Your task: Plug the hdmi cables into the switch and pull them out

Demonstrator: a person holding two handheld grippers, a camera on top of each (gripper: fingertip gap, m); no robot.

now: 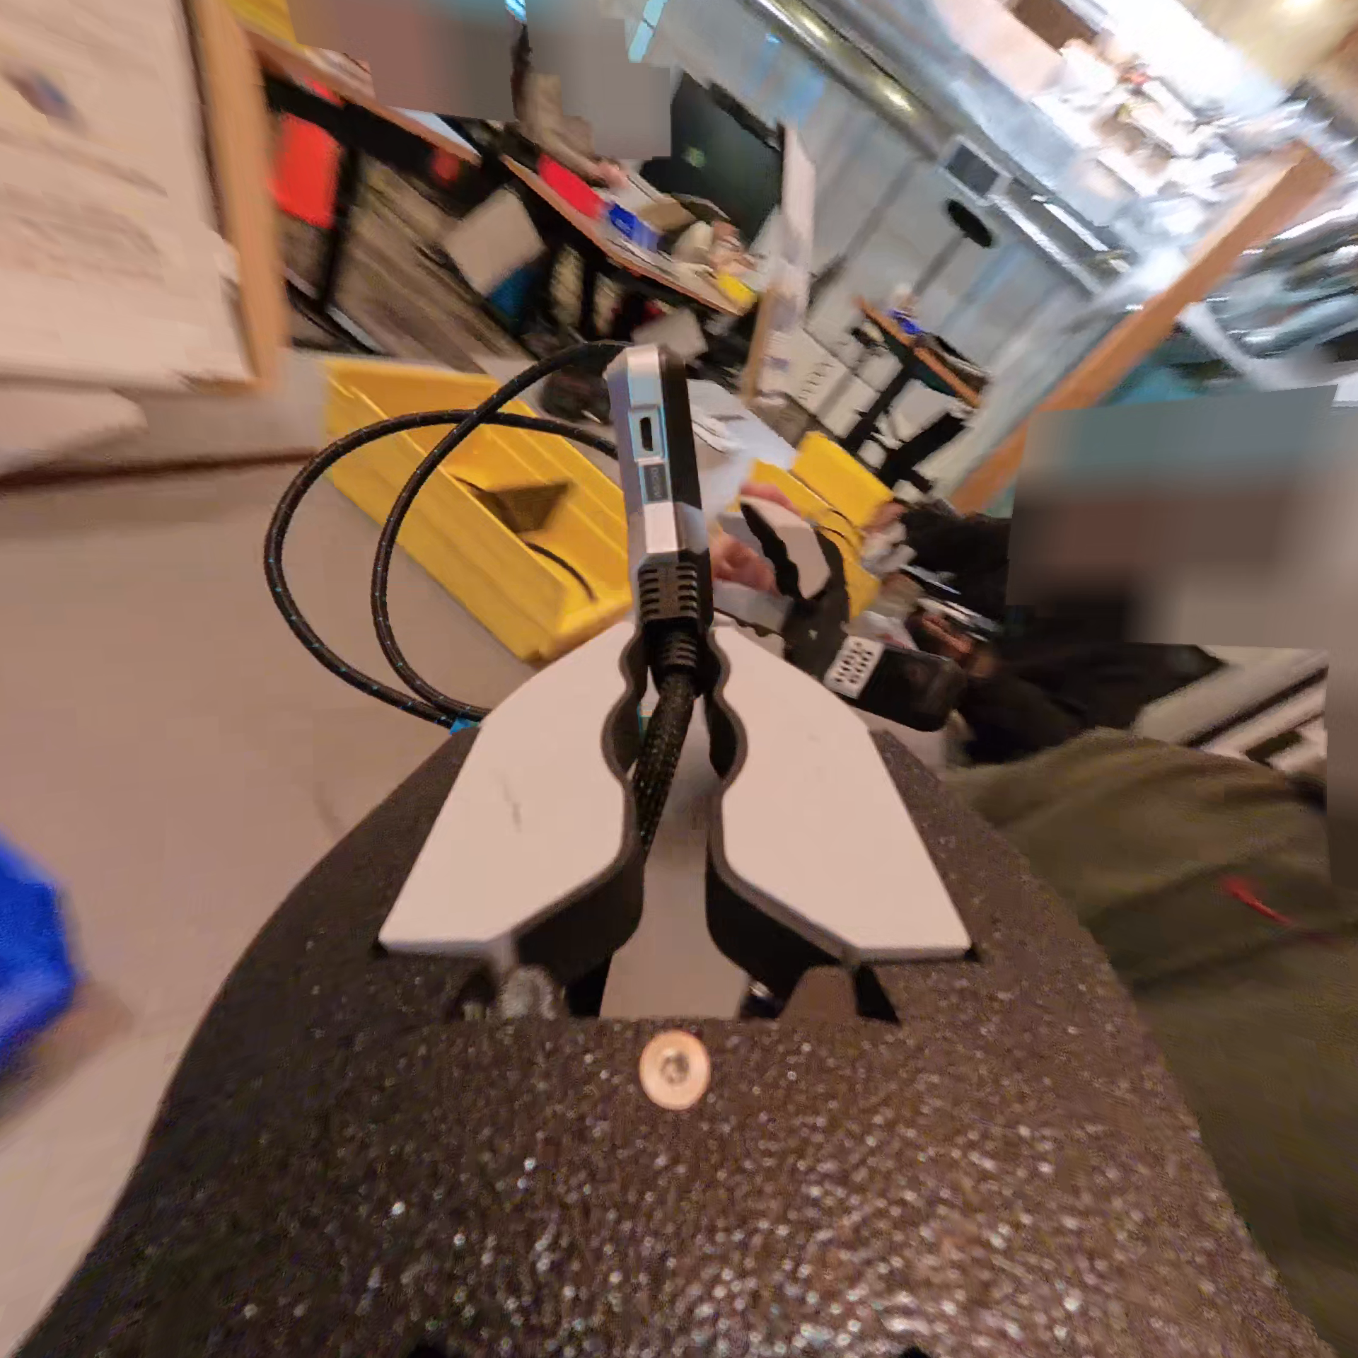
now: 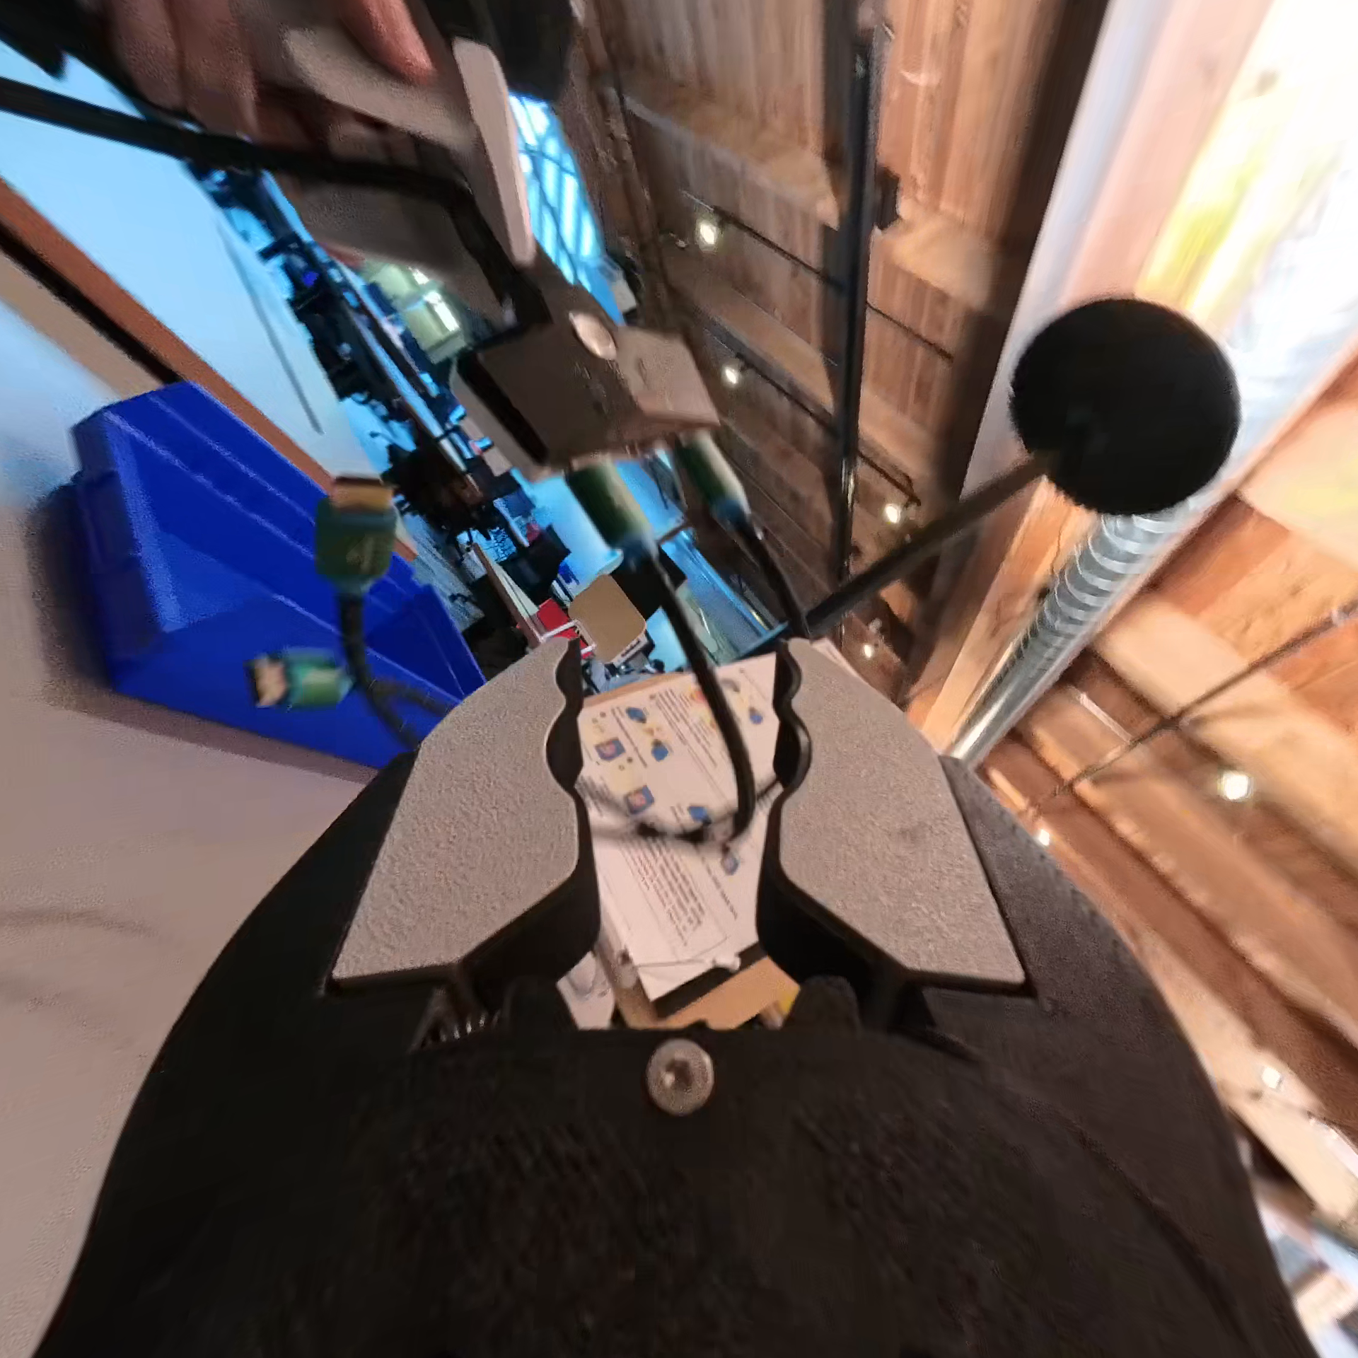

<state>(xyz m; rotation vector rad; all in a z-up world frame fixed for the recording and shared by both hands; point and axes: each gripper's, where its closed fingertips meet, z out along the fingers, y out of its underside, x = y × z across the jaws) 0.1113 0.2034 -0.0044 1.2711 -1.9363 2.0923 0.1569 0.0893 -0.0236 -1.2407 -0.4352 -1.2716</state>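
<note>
The left claw (image 1: 672, 661) was squeezed tight on the thick black end of a braided cable (image 1: 665, 742), right where that cable joined the silver switch (image 1: 654, 455). The switch stood up on its thin edge above the claw tips, lifted off the table (image 1: 147, 661). Two black cable loops (image 1: 331, 558) curved away from it at about 9 o'clock.

The right claw (image 2: 676, 661) was open at a middle width and held nothing. In its view the switch (image 2: 624, 389) hung in the air at 12 o'clock, with two green plugs (image 2: 610, 507) pushed into its near edge. Their black cables dropped down between the claw's fingers (image 2: 478, 808). A third green plug (image 2: 356, 536) hung loose at 10 o'clock, and another one (image 2: 297, 680) dangled just below it.

The table was pale grey and smooth. A yellow bin (image 1: 470, 514) lay on it behind the loops, and a blue bin (image 2: 242, 573) sat by the loose plugs. A sheet of paper with small pictures (image 2: 661, 845) showed behind the cables. The room was a busy workshop with full shelves (image 1: 514, 220), wooden beams (image 2: 955, 220) and shiny silver pipes (image 1: 955, 110).
</note>
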